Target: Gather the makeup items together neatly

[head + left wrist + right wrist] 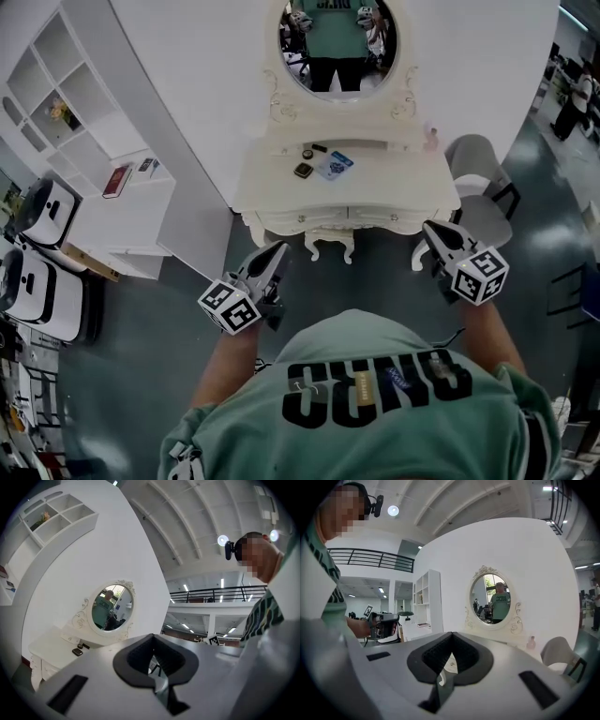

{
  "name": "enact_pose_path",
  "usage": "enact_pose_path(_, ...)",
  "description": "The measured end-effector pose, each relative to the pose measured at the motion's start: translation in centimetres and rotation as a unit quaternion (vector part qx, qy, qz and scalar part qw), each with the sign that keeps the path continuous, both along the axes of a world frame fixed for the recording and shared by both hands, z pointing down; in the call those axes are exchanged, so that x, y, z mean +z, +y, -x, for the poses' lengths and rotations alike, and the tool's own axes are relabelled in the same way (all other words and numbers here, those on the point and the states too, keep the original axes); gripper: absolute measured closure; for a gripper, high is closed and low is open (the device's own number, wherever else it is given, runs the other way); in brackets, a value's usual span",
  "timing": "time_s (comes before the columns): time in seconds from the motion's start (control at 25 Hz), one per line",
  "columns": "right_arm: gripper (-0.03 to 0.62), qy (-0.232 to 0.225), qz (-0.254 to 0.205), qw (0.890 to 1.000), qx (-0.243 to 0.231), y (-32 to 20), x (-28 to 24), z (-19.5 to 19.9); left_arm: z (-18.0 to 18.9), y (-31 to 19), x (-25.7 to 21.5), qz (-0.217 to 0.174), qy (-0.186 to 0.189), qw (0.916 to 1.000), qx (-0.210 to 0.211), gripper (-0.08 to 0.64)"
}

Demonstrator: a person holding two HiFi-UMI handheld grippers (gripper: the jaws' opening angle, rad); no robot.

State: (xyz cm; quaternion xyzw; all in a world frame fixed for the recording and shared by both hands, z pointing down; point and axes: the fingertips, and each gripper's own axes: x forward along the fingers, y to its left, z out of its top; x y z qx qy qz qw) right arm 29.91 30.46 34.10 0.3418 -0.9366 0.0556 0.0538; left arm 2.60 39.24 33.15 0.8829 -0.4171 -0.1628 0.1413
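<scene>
A white vanity table point(403, 183) with an oval mirror point(337, 42) stands ahead of me. On its top lie a dark compact point(303, 170), a small round pot point(307, 154), a black stick point(319, 147) and a blue-and-white packet point(335, 165), close together. A small pink bottle point(430, 138) stands apart at the right rear. My left gripper point(278, 248) and right gripper point(428, 228) hover short of the table's front edge, both shut and empty. The left gripper view shows the compact point(77, 652) far off beyond the shut left gripper point(152, 641). The right gripper point(451, 639) faces the mirror point(492, 599).
A white shelf unit point(84, 122) with a red book stands left of the table. A grey-white chair point(478, 178) sits at the table's right. White machines point(37, 244) line the far left. A person point(574, 103) stands at the far right.
</scene>
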Motion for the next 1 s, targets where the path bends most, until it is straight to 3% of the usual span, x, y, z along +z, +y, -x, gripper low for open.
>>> enact_pose_path(0.32,0.598,0.001,-0.001,1.000,-0.011,-1.7,0.2,-4.8,-5.2,-2.2,-0.5,0.002,-0.007,1.0000,0.000,0.551)
enact_pose_path(0.52,0.598,-0.008,0.012,1.000,-0.015,-3.8,2.2,-5.5,-6.9,-3.9,1.2,0.013,-0.030,0.9994,0.012,0.551)
enact_pose_path(0.76,0.598,0.002,0.024,0.999,-0.024,-8.1,4.5,-1.7,-3.6,-9.1,3.3,0.031,-0.019,0.9992,0.016,0.551)
enact_pose_path(1.0,0.598,0.017,0.019,1.000,0.010,-17.2,5.3,5.0,3.0,-19.7,5.6,0.019,-0.010,0.9981,0.058,0.551)
